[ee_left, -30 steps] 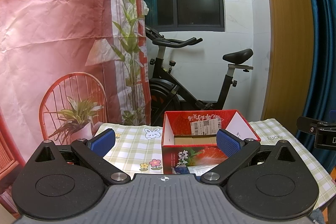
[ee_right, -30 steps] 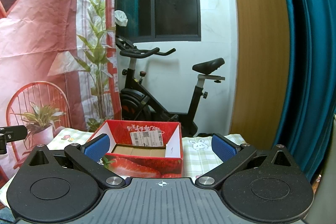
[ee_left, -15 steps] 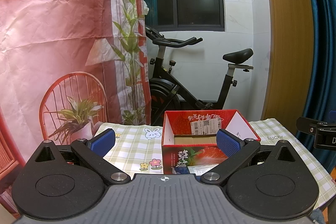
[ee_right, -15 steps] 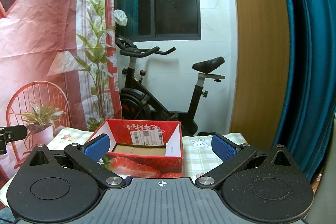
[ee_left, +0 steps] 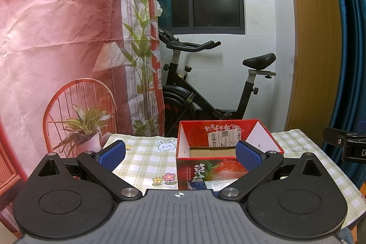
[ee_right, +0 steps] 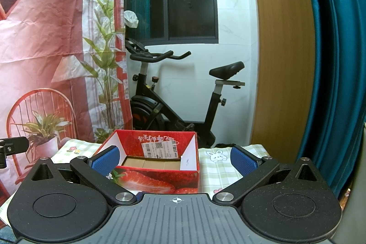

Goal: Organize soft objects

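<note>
left gripper (ee_left: 179, 153) hangs with its blue pads spread wide and nothing between them; right gripper (ee_right: 175, 158) likewise wide apart and bare; both look over the strawberry box (ee_left: 226, 153), which sits on the checked tablecloth (ee_left: 146, 159); the left view shows the box's front face with chinese lettering, a flower print on the cloth before it and "lucky" printed off to the right; the right view (ee_right: 157, 166) shows the box more from its other side, with a rabbit print just right of it; inside the box, only its brown cardboard floor (ee_right: 149, 164) and a shipping label (ee_right: 161, 149) on the far wall show; no soft object is visible in either view; behind the table stands an exercise bike (ee_left: 205, 88).
</note>
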